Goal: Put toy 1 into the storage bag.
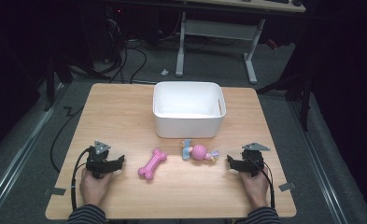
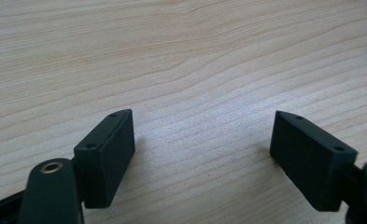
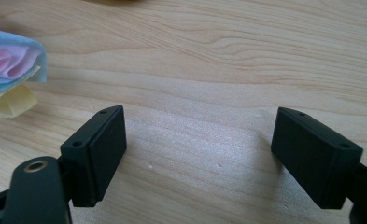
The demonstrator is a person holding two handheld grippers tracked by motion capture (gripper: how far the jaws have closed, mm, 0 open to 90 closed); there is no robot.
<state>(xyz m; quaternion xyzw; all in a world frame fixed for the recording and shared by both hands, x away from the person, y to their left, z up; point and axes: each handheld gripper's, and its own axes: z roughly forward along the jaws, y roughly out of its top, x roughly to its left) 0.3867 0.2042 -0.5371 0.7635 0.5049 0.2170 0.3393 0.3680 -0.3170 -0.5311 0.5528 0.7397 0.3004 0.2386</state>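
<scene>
Here, the scene is set out from the tools outward.
Left tool (image 1: 112, 163): held in the person's left hand (image 1: 95, 185) at the near left of the desk (image 1: 116, 107); its jaws are seen wide apart, with nothing but bare wood between them in the left gripper view (image 2: 202, 140).
Right tool (image 1: 235, 163): held in the right hand (image 1: 256, 186) at the near right; its jaws are likewise spread apart, and only bare wood is seen between them in the right gripper view (image 3: 197, 140).
Bone toy (image 1: 152, 164): a pink bone-shaped toy is laid flat on the desk, near the left tool on its right, apart from it and touched by neither tool.
Ball toy (image 1: 199, 152): a pink ball with blue, pink and yellow frills at both ends is laid right of the bone toy, just left of the right tool and apart from it; one frilled end is caught at the left edge of the right gripper view (image 3: 10, 65).
Bin (image 1: 189, 126): a white box with an open top is stood at the far middle of the desk, just beyond the two toys.
Sleeves: striped cuffs are seen at the near edge of the desk.
</scene>
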